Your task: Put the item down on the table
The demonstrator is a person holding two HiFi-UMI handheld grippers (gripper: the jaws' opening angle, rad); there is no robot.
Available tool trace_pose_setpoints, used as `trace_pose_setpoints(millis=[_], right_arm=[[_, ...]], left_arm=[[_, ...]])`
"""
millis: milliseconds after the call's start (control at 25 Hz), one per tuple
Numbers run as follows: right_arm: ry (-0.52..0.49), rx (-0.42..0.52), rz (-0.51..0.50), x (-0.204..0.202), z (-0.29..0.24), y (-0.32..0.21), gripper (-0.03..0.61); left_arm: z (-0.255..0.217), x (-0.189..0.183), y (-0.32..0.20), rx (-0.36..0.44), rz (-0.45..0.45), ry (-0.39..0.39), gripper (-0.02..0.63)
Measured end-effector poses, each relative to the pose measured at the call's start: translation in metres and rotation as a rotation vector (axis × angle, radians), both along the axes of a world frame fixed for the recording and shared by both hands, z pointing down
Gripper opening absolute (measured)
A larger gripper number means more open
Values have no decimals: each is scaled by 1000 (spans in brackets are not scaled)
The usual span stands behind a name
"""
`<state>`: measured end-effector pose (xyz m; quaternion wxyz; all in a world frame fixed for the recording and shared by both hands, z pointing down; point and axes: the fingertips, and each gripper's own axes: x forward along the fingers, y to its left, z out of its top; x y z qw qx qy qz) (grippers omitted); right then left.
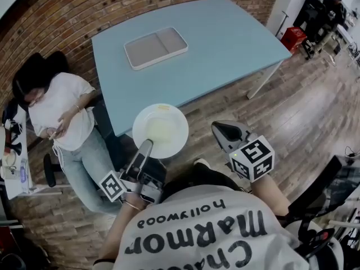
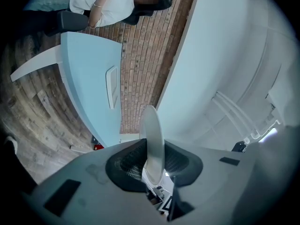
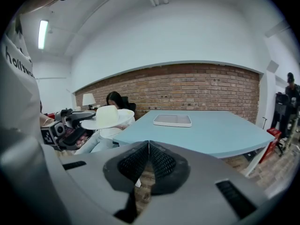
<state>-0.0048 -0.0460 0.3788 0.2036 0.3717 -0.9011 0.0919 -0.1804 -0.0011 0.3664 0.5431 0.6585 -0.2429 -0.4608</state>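
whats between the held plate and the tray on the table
Only bare blue table lies between plate and tray, as the head view shows.

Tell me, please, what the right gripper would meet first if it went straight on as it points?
Probably the near edge of the blue table; depth is unclear, so the right gripper might pass beneath it to the floor.

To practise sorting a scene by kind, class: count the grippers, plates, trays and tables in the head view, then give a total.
Grippers: 2, the left gripper and the right gripper
Plate: 1
Tray: 1
Table: 1
Total: 5
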Motion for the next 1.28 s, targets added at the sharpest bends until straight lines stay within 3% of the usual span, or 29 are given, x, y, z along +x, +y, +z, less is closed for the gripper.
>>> trace_pose_setpoints(millis=[560, 1280], right_arm=[[33, 30, -126, -21, -6, -75, 9], [27, -14, -169, 18, 2, -209, 9]], left_arm=[[-6, -3, -63, 14, -59, 2, 77], [7, 34, -186, -57, -125, 0, 77]])
